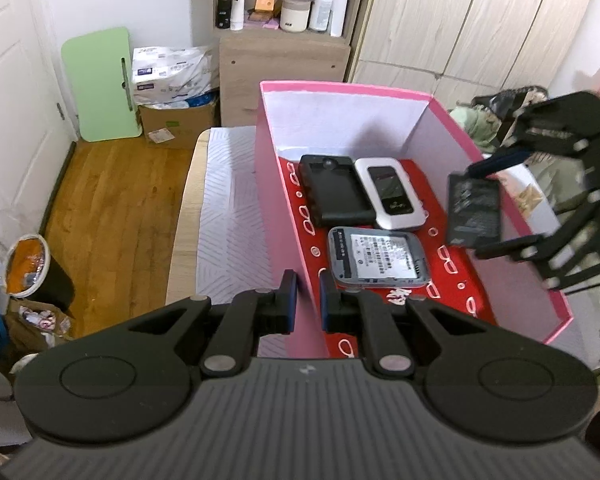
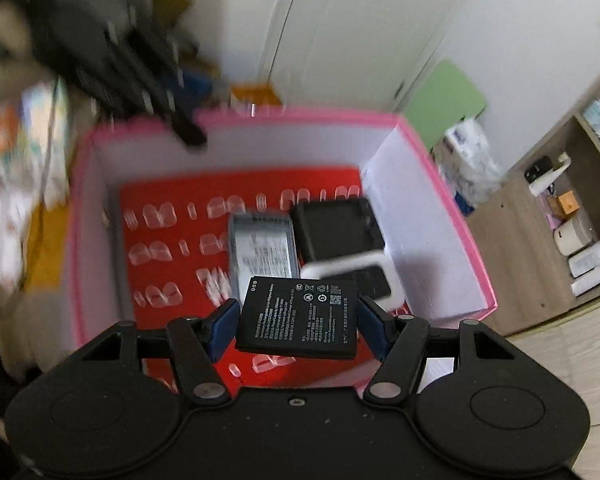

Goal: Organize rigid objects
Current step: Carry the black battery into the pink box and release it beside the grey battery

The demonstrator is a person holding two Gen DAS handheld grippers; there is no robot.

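**Battery held over pink box, left claw on box wall**

Right claw (image 2: 296, 326) grips a flat black battery (image 2: 298, 318) by its two side edges, label up, above the pink box (image 1: 500, 184). From the left wrist view the battery (image 1: 475, 211) hangs over the box's right side, clear of the red patterned liner (image 1: 448, 276).

Left claw (image 1: 308, 302) is narrow, its blue pads either side of the box's near-left wall; contact cannot be confirmed.

On the liner: black case (image 1: 334, 190), white router (image 1: 390, 192) just beside it, grey open-backed device (image 1: 376, 258) nearer the camera. Right wrist view is motion-blurred.
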